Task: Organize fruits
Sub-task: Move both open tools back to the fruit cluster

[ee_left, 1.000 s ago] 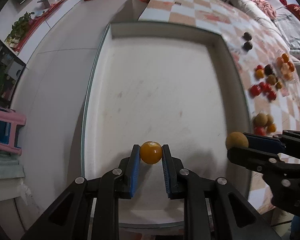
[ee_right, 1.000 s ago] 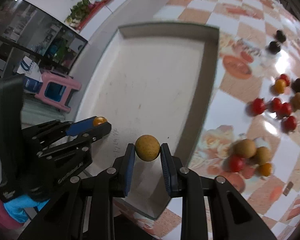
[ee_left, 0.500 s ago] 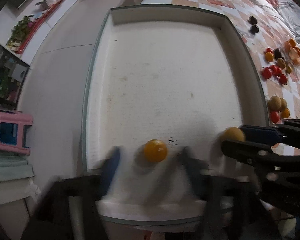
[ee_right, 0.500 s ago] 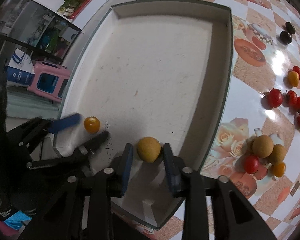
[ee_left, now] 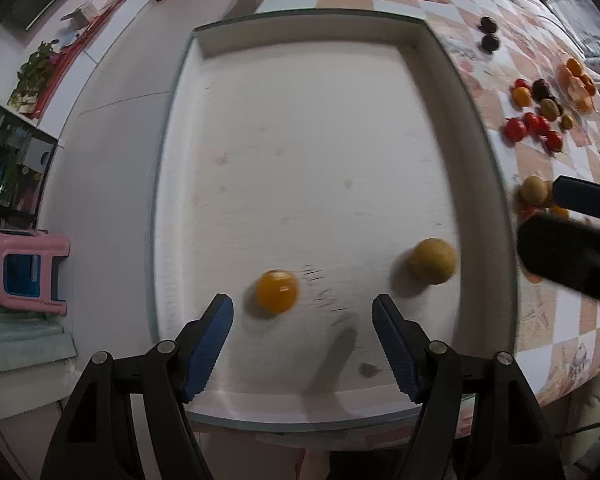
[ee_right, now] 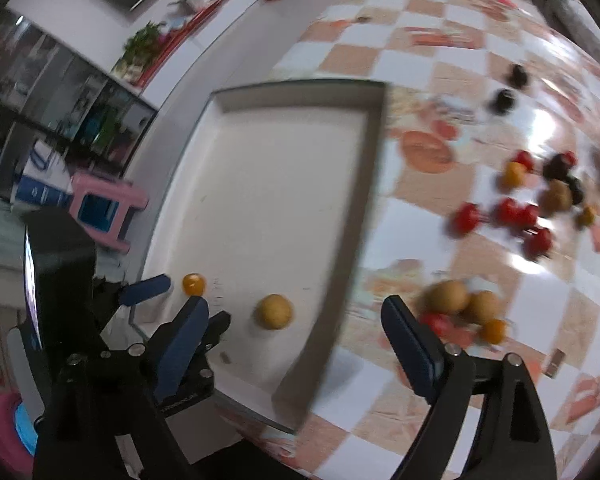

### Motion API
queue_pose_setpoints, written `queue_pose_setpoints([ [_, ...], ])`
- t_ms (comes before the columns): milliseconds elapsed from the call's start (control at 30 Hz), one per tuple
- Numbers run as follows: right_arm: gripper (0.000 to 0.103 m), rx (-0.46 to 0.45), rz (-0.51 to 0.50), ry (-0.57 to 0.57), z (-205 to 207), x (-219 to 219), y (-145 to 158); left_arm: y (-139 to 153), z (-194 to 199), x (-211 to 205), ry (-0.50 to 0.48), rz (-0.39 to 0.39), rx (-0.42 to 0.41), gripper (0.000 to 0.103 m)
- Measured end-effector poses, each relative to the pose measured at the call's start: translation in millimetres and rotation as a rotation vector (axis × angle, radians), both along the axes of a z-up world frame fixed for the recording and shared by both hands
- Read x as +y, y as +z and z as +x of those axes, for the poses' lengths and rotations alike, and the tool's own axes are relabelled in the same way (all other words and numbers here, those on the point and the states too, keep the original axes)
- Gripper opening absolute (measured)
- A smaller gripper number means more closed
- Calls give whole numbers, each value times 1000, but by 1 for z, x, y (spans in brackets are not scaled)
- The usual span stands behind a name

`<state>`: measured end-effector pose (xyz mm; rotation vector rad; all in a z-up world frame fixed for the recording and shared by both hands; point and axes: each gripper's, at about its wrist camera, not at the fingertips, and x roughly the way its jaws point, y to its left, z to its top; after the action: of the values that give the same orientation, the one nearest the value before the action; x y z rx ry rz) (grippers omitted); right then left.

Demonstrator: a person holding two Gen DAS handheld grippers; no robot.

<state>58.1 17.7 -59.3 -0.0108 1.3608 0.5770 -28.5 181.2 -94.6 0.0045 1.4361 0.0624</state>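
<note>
two fruits lie in the white tray [ee_left: 440,92]: one orange tomato [ee_left: 277,291]; one tan longan [ee_left: 434,261]; left gripper [ee_left: 302,346] and right gripper [ee_right: 296,340] both gape empty.

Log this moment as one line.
left gripper open | right gripper open | orange fruit, tan fruit in tray

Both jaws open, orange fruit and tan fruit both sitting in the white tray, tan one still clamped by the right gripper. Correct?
Not quite. The tan fruit is not clamped: the right wrist view shows the right gripper with its jaws wide apart, clear of it. The rest holds: the left gripper is open, and the orange fruit lies in the white tray too.
</note>
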Motion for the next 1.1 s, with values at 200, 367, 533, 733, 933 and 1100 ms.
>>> queue_pose_setpoints([
  [200, 91, 21, -68, -165, 7, -69, -4, 17, 7, -33, -63, -4, -32, 73],
  [367, 91, 53, -112, -289, 9, -128, -13, 38, 21, -72, -119, -25, -69, 73],
  [533, 91, 70, -134, -374, 9, -162, -19, 51, 38, -99, -169, -51, -100, 73],
  [733, 91, 62, -156, -449, 9, -193, -22, 61, 62, -134, -204, -72, -110, 73],
  [933, 91, 65, -159, -493, 16, -218, -24, 46, 87, -169, -255, -59, -101, 73],
  [1100, 91, 66, -159, -505, 25, -235, -25, 29, 104, -182, -261, -33, -82, 73],
])
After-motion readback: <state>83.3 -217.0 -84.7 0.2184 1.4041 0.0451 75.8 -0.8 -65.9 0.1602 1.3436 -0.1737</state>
